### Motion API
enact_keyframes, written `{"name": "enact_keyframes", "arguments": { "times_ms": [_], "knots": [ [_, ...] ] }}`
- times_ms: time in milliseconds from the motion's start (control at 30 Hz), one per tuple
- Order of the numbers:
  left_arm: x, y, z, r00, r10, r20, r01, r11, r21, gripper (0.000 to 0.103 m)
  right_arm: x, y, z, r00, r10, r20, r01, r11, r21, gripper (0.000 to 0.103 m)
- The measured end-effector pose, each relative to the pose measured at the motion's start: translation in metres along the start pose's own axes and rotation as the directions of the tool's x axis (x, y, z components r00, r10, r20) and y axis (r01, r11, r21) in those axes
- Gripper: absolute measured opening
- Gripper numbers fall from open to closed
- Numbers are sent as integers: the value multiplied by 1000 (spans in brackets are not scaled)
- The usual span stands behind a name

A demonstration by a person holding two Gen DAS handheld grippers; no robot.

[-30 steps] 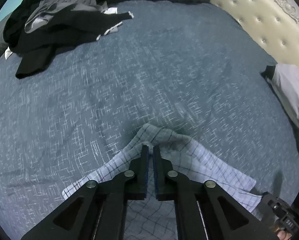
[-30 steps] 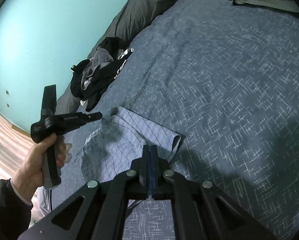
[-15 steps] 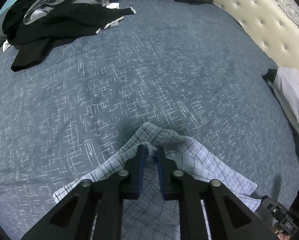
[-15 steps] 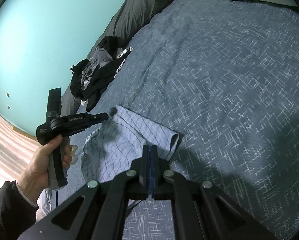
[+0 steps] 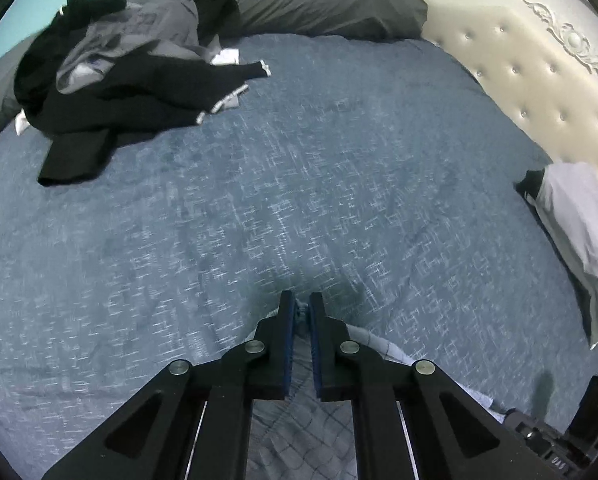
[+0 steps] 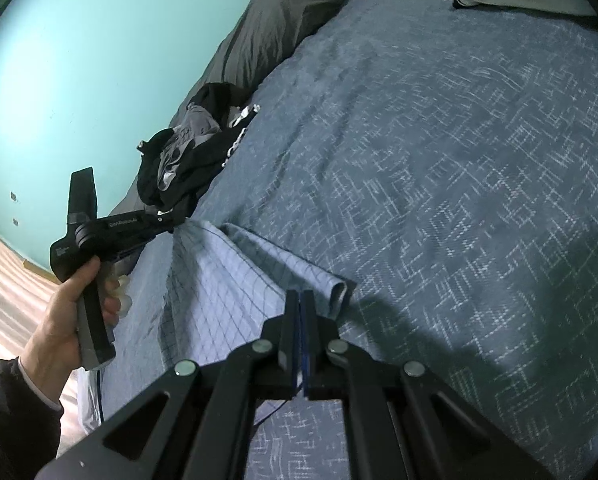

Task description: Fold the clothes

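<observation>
The left gripper [image 5: 302, 300] has its jaws drawn close with a narrow gap, and a bunched bit of the pale checked garment [image 5: 299, 424] is pinched between the tips; the rest of that cloth spreads under and behind the fingers. The right gripper [image 6: 300, 294] is clamped tight, jaws pressed together on the garment's near edge, beside a small upturned fold of the hem. From there the checked fabric [image 6: 219, 280] runs leftward in a taut ridge up to the other gripper, whose handle is gripped by the person's left hand [image 6: 69, 320]. Both tools sit over the blue patterned bedspread [image 5: 299, 168]. Well ahead and left of the left gripper lies a heap of black and grey clothes [image 5: 131, 68], with a dark pillow [image 5: 323, 4] beyond and a tufted cream headboard [image 5: 531, 80] far right.
</observation>
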State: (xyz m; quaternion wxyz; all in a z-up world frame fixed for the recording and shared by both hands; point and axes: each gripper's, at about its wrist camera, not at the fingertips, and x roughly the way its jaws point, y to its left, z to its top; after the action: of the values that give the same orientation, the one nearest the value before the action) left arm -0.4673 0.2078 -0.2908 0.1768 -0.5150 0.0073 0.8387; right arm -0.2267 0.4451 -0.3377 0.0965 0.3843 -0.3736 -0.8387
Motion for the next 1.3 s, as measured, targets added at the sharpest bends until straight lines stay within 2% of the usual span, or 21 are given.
{"name": "enact_keyframes", "arguments": {
  "times_ms": [267, 333, 367, 400, 467, 633, 733, 833, 1000, 1167, 1300],
  "knots": [
    [29, -5, -1, 998, -25, -57, 24, 1000, -4, 8, 2, -12, 4, 1000, -19, -2, 19, 999, 32, 1],
    [29, -3, -3, 997, -37, -64, 36, 999, -17, 12, 6, -13, 3, 1000, -23, -17, 24, 999, 36, 1],
    [26, 0, -4, 997, -49, -63, 47, 998, -29, 22, 8, -14, 2, 999, -26, -24, 27, 999, 38, 1],
    [20, 4, -4, 996, -62, -57, 60, 997, -41, 39, 9, -14, 1, 999, -28, -28, 29, 999, 40, 1],
    [7, 12, -5, 996, -83, -42, 80, 995, -59, 49, 8, -14, 1, 999, -32, -29, 33, 999, 42, 1],
    [-36, 40, -12, 996, -92, 2, 92, 994, -52, 50, 4, -15, 3, 999, -27, -19, 28, 998, 51, 1],
    [-52, 61, -30, 997, -83, 2, 83, 995, -47, 49, 5, -14, 3, 999, -25, -19, 26, 998, 55, 1],
    [-57, 76, -55, 996, -88, -17, 86, 994, -62, 49, 5, -14, 3, 1000, -24, -18, 24, 998, 58, 1],
    [-56, 90, -84, 995, -94, -25, 92, 993, -69, 31, 6, -14, 3, 1000, -25, -17, 26, 998, 55, 1],
    [-56, 96, -103, 994, -106, -19, 105, 993, -57, 28, 8, -12, 2, 999, -29, -21, 30, 998, 48, 1],
    [-56, 94, -104, 994, -105, -10, 104, 994, -39, 28, 10, -12, 2, 999, -31, -23, 32, 998, 46, 1]
  ]
}}
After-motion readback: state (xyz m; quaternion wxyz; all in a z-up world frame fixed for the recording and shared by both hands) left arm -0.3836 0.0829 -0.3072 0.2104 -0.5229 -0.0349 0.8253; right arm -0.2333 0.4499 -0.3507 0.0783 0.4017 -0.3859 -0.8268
